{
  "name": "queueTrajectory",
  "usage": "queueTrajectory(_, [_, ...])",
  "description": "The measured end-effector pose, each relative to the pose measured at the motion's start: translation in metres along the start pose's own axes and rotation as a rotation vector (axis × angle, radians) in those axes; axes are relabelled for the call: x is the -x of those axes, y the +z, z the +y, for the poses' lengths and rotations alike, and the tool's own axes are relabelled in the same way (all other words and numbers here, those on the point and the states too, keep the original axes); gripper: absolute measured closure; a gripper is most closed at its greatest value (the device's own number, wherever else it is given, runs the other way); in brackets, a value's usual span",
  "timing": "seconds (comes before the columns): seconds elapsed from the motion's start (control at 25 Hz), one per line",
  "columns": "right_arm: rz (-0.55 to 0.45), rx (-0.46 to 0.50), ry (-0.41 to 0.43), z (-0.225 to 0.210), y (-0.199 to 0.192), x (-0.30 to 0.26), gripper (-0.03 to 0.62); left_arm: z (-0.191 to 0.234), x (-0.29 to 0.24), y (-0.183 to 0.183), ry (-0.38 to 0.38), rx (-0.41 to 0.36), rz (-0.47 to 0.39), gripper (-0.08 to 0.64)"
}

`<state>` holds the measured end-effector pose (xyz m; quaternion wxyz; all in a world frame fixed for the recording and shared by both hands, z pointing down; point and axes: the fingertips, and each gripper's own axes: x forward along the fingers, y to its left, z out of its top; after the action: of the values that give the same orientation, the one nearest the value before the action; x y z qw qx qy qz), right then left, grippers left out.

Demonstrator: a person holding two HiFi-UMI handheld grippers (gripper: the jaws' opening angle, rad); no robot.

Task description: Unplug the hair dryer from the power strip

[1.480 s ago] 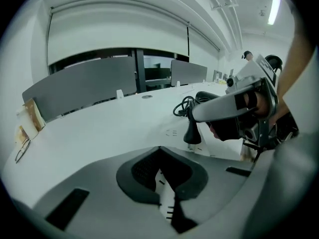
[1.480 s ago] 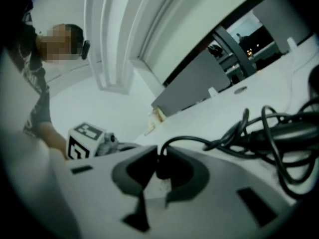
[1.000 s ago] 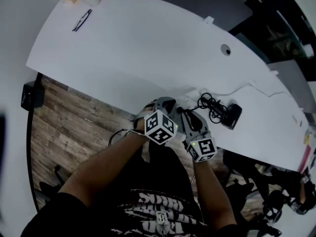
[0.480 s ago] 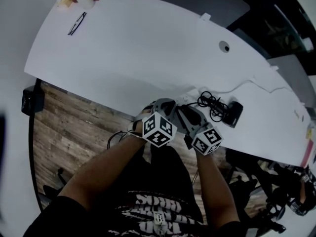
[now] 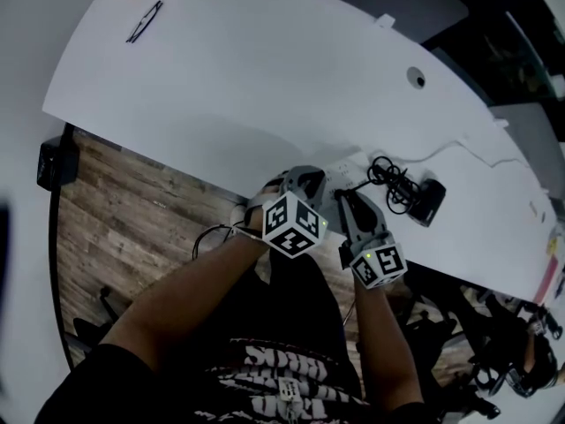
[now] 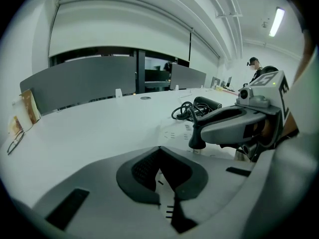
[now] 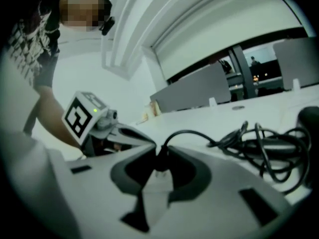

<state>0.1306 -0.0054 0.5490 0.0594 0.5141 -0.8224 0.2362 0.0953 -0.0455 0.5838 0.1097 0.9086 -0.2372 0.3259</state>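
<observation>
When looking down from the head view: both grippers side by side at the near rim of the white table, forearms reaching in from below. Left gripper angled toward the rim, marker cube facing up. Right gripper just beside it, tip at the white power strip. Black cord in a loose bundle just past the strip, touching the black hair dryer, which lies flat near the table's near edge, to the right of both grippers. Glasses well apart, at the far left end. Wood floor below the rim.

Left gripper view: claw pressed together, dark pads meeting, nothing seen between them. Right gripper coming in from the right, a black plug at its tip, right over the power strip. Cannot tell whether the prongs sit in the socket or hang just clear. Cord bundle and hair dryer behind the plug, further across the table. Grey divider panel along the far side.

Right gripper view: claw pinching the plug, one pad on each side. Cord arching up out of the plug and over to the bundle at right. Pale surface directly under the plug. Left gripper close by at left, marker cube lit by a small green light.
</observation>
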Motion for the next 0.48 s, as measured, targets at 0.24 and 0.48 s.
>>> queueTrajectory(0.24, [-0.012, 0.046, -0.033, 0.005, 0.002, -0.011, 0.492, 0.0, 0.001, 0.0, -0.006, -0.01, -0.005, 0.535])
queueTrajectory(0.48, [0.005, 0.229, -0.06, 0.013, 0.0, -0.009, 0.486, 0.0, 0.002, -0.001, -0.01, -0.021, 0.001, 0.535])
